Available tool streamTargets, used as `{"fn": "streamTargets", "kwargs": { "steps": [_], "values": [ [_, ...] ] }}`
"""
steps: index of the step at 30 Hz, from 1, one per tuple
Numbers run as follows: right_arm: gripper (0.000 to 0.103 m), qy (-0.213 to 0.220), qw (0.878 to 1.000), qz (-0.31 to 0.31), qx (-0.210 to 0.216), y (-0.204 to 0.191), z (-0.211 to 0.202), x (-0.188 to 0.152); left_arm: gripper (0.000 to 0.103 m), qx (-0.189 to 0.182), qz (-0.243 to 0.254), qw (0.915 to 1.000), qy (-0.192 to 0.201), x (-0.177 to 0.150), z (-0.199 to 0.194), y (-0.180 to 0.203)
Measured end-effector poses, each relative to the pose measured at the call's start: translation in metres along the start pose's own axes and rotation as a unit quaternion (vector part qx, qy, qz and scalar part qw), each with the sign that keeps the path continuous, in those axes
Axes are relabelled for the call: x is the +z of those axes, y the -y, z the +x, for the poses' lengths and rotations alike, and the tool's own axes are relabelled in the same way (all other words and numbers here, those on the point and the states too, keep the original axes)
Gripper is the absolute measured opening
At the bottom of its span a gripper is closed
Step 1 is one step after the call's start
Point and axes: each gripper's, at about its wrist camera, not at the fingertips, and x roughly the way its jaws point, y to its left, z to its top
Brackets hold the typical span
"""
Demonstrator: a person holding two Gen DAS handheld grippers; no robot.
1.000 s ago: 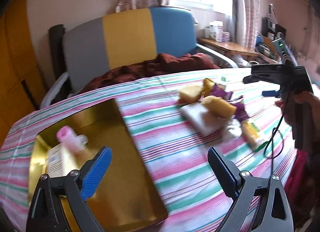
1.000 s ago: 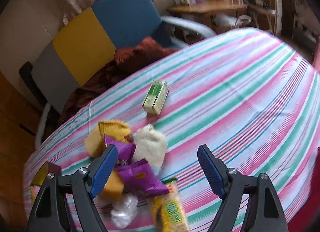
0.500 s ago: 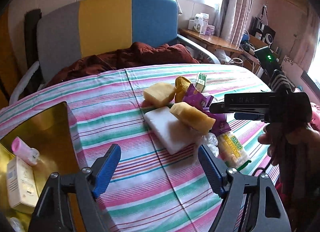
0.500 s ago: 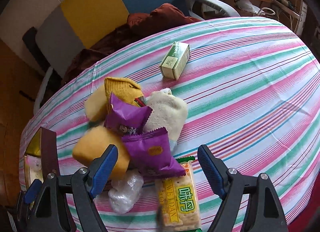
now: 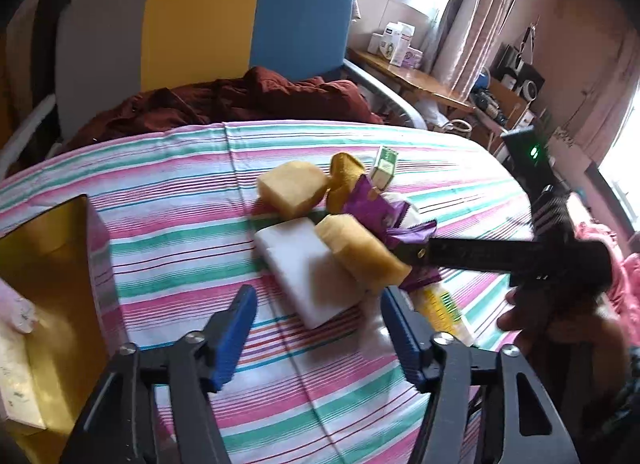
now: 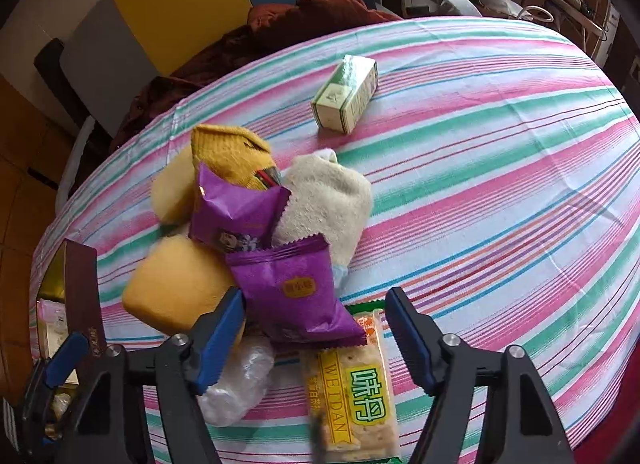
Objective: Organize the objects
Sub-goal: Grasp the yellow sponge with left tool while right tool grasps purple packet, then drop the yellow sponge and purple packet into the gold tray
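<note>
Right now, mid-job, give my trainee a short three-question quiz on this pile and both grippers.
1. True or false: the left gripper is shut on the white block.
2. Which item lies nearest between the right gripper's open jaws?
A. green carton
B. purple snack packet
C. yellow knit sock
3. Fill in: the green carton lies ____ from the pile on the striped tablecloth.

Key:
1. False; both grippers are open and hold nothing.
2. B; the WEIDAN cracker pack lies just below it.
3. Apart.
</note>
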Motion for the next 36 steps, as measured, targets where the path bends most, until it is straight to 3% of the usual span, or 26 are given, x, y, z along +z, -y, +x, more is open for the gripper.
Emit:
{"fn": "streamTargets", "kwargs": {
  "steps": [6, 18, 21, 24, 31, 36],
  "values": [
    [0.049, -0.003, 1.0, -0.009, -0.006, -0.002, 0.003, -0.001, 0.058, -0.034, -0.036, 0.9988, -0.006, 0.017, 0.011, -0.002],
    [0.048, -0.001, 1.0, -0.019, -0.019, -0.002, 0.003, -0.002, 0.058, -0.057, -0.076, 0.9931, -0.068, 0.042, 0.064, 0.004],
    [0.046, 0.003, 0.999, -0.026, -0.025, -0.004, 0.002, -0.002, 0.036, -0.069, -0.072, 0.9925, -0.071, 0.044, 0.073, 0.01],
    [0.044, 0.011, 0.999, -0.025, -0.025, -0.003, 0.0, -0.002, 0.031, -0.088, -0.072, 0.9913, -0.066, 0.042, 0.075, 0.011],
    [0.044, 0.04, 0.999, -0.013, 0.005, 0.002, -0.015, 0.0, 0.03, -0.104, -0.07, 0.9916, -0.031, 0.028, 0.036, -0.003],
    [0.044, 0.096, 0.994, -0.014, 0.052, -0.003, -0.035, 0.001, 0.03, -0.096, -0.068, 0.993, 0.012, 0.012, -0.016, -0.024]
  ]
}}
